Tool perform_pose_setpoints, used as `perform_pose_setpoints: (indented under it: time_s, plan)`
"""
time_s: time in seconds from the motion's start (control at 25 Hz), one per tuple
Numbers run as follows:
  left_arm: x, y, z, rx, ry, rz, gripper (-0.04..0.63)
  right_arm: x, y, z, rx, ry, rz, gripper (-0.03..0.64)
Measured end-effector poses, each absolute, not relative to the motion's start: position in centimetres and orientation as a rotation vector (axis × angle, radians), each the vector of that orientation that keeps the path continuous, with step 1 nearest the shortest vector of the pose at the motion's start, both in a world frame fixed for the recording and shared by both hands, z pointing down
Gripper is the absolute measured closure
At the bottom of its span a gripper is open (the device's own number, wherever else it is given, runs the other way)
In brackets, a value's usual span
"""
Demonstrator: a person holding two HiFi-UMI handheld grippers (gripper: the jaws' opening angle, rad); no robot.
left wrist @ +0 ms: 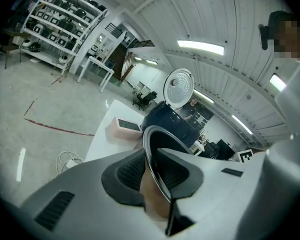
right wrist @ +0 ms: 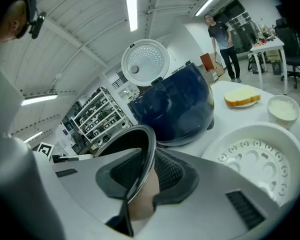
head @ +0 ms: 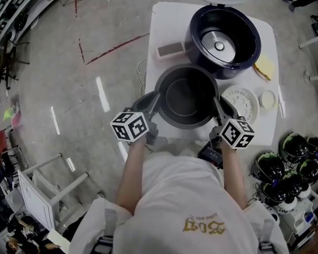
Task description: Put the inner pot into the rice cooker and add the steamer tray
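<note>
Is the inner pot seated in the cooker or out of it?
Out. The inner pot, rim clamped by left gripper and right gripper, is before the open, empty rice cooker.

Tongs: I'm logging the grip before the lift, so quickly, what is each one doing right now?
Left tongs: closed on the rim of the inner pot.
Right tongs: closed on the rim opposite.

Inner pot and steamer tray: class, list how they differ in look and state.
The inner pot is dark and deep; the steamer tray is white, shallow and perforated. The left gripper and right gripper clamp the inner pot's rim; the steamer tray lies untouched on the table. Both are round.
</note>
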State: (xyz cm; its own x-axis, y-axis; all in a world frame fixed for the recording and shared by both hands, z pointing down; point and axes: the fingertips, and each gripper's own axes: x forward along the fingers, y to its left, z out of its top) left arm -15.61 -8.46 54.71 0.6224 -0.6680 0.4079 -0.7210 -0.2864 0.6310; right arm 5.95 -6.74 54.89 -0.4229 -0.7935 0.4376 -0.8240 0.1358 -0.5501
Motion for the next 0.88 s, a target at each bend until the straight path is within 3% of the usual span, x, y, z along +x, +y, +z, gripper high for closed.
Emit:
perform_pose_setpoints:
  time_s: [0.88]
  plan:
    - [-16.3,-7.1,52.0,2.057,-1.067,0.008,0.535,5.7,-4.2,50.8,1.745,-2.381,1.195,0.560]
